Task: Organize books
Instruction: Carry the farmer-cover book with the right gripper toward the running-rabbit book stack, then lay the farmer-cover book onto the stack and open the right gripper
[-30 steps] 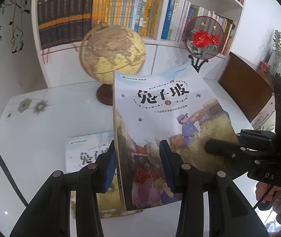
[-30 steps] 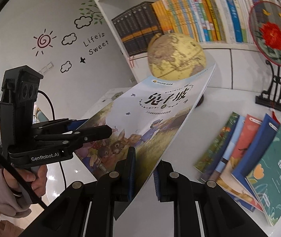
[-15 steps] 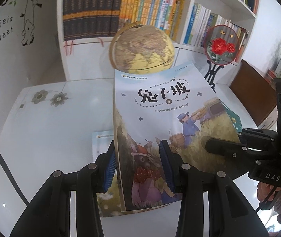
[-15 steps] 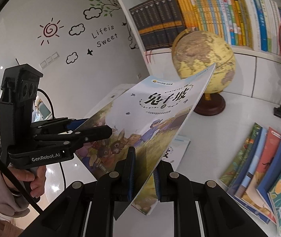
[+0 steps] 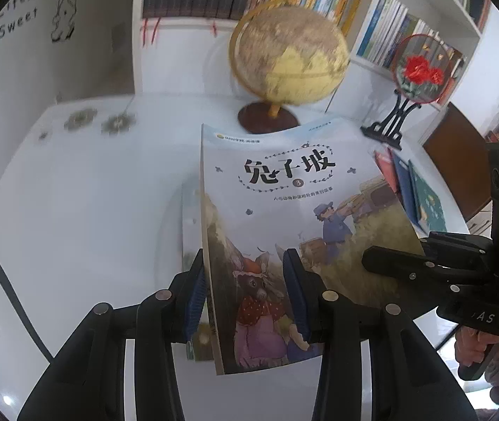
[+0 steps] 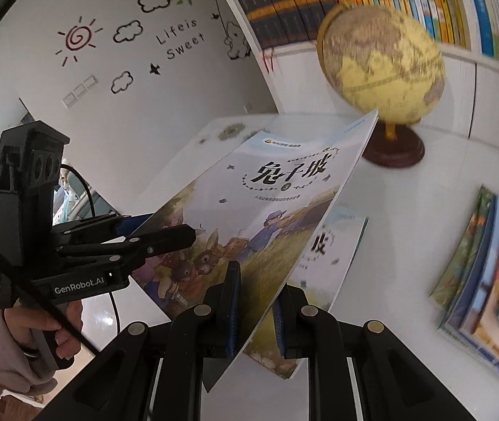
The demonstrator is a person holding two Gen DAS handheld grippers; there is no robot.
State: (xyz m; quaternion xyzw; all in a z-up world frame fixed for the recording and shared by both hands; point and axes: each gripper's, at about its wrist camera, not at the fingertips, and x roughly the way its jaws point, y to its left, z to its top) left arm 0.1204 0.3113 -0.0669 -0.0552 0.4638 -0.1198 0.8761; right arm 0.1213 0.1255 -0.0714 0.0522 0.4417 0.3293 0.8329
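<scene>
Left gripper: the black two-finger left gripper (image 5: pixel 245 294) with blue pads clasps the lower spine edge of the held book; one finger lies over the cover, the other behind it.
Right gripper: the black right gripper (image 6: pixel 254 312) with blue pads is clenched on the book's lower corner at its open edge, its jaws nearly together around the thin pages.
Hands: a hand (image 6: pixel 56 329) in a pale sleeve grips the left tool's handle; another hand (image 5: pixel 477 347) shows under the right tool.
Held book: a thin paperback with a pale blue cover, black Chinese title and a drawing of rabbits in a field (image 5: pixel 284 217) hangs tilted above the white glossy tabletop (image 5: pixel 91 193), carried by both grippers.
Book underneath: a second paperback of the same series (image 6: pixel 330 245) lies flat on the tabletop right below the held one, mostly hidden by it.
Fanned row: several colourful thin books (image 6: pixel 488 266) lie overlapping near the tabletop's right edge, well apart from the held book.
Back edge: a yellow-brown globe on a dark round wooden base (image 5: pixel 288 59) stands near the tabletop's far edge; just to its right is a round fan with red flowers on a black stand (image 5: pixel 418 73).
Behind: a white bookshelf (image 5: pixel 137 52) holds upright rows of dark, yellow and blue spines.
</scene>
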